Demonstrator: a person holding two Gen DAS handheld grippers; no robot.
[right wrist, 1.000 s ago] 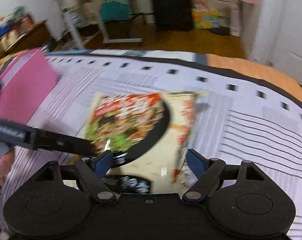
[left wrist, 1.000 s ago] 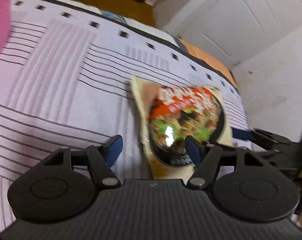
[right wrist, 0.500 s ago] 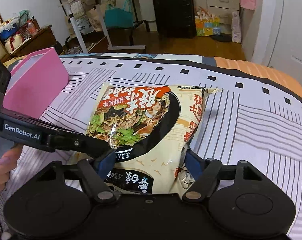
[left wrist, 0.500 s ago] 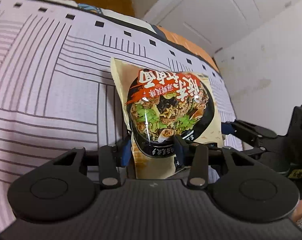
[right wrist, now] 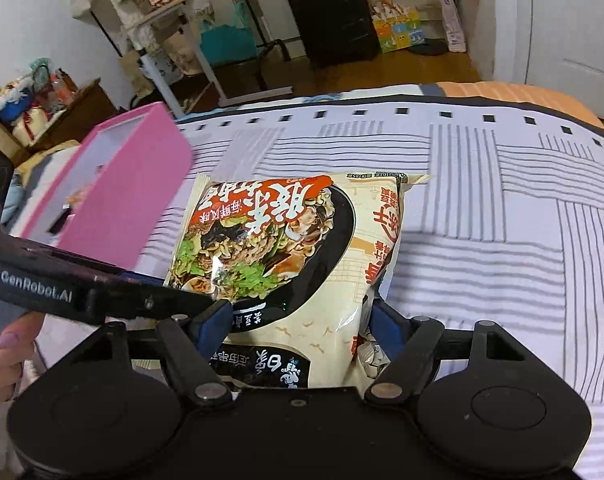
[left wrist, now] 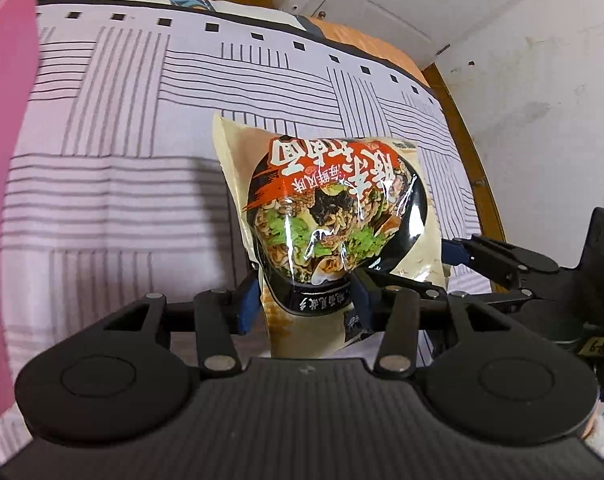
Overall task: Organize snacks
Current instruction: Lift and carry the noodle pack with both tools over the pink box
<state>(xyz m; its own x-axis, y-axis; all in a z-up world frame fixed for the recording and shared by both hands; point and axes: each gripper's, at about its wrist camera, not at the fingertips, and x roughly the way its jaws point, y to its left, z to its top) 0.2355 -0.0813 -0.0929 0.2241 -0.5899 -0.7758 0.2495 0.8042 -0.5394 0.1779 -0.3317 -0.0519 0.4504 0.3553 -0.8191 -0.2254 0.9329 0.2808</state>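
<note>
A pink box stands at the bed's left side. Right of it, a noodle packet is lifted over the striped cover: the left gripper, jaws easing apart, pinches its lower left corner, and the right gripper clamps its bottom edge.

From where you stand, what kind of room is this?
Most likely a bedroom: a bed with a striped sheet, a black suitcase on the wooden floor, and a cluttered rack behind.
</note>
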